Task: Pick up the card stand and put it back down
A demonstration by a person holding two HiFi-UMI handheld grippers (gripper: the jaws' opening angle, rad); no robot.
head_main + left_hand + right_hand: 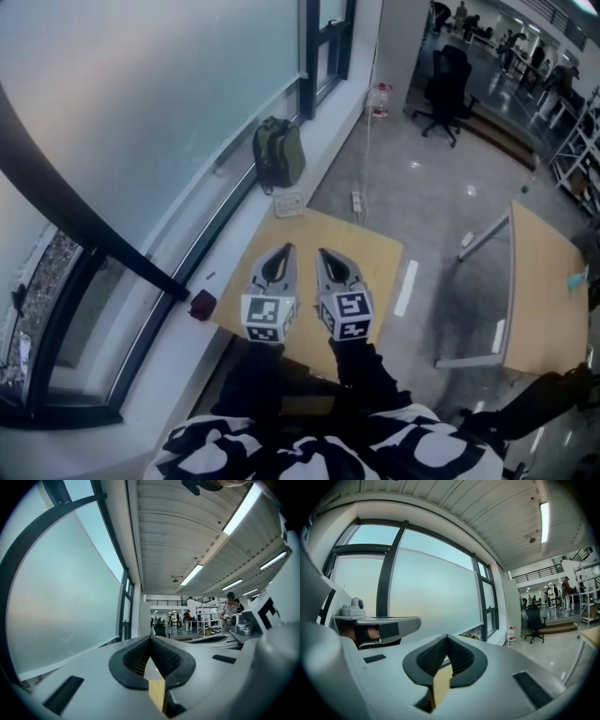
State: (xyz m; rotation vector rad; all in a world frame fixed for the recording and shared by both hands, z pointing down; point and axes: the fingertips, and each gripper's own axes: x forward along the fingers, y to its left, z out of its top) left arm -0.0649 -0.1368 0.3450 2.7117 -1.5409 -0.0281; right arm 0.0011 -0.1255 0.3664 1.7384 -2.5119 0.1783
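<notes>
Left gripper (289, 248) and right gripper (323, 253) side by side over table (380, 267), both closed on nothing. Small pale thing at table's far corner, likely the card stand (288, 203), standing clear of both. Either lift not begun or stand already set back; can't tell which

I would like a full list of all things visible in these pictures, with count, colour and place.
table: one, light wood, under both grippers
small object: one, pale, table's far edge; possibly the card stand
backpack: one, green, against the window
dark red object: one, on the sill left of the table
bottle: one, clear, far floor
office chair: one, black, background
second table: one, light wood, right
left gripper: one, grey, shut, empty
right gripper: one, grey, shut, empty
</notes>
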